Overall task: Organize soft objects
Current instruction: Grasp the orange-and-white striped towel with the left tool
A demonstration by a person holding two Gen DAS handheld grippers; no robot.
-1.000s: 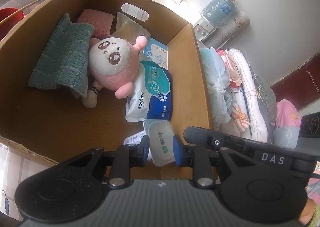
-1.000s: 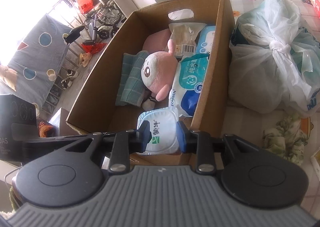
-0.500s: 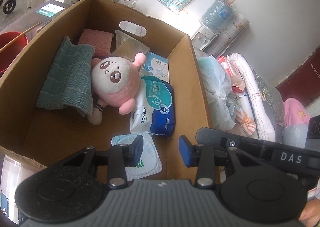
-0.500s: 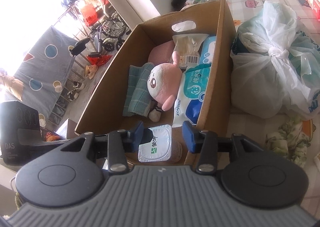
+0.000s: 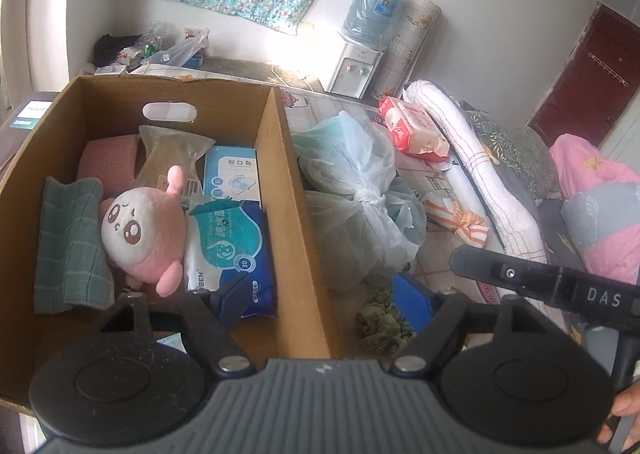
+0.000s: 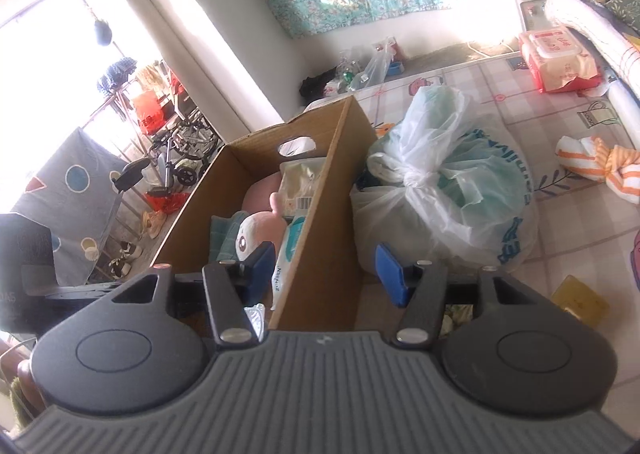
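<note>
Left-wrist and right-wrist views. The left gripper (image 5: 324, 296) stood wide apart, its jaws having just been opening, with nothing between them; they straddled the right wall of the cardboard box (image 5: 294, 222). The right gripper (image 6: 326, 272) stood about half open, its jaws likewise having just been opening, and also straddled that wall with nothing gripped.

Inside the box lay the pink plush toy (image 5: 138, 234), a green knitted cloth (image 5: 68, 250) to its left, a blue-and-white pack of wet wipes (image 5: 230, 254) to its right, a box of adhesive plasters (image 5: 232, 174) farther back and a clear crinkled packet (image 5: 168, 150) near the far wall. A corner of a white pouch (image 6: 256, 316) showed at the near end of the box, just behind the right gripper's left finger.

Outside, to the right of the box, sat a knotted plastic bag (image 5: 360, 210), a crumpled green floral cloth (image 5: 380, 328) near the grippers, an orange-striped cloth (image 6: 608, 166) and a red tissue pack (image 6: 558, 56) at the far right.

The step in hand appeared to be the reach for the next soft object. To do it well, both grippers should probably clear the box wall before swinging right, and the jaws should be kept wide for the bulky bag or closed on a fold of the floral cloth, not its loose edge.
</note>
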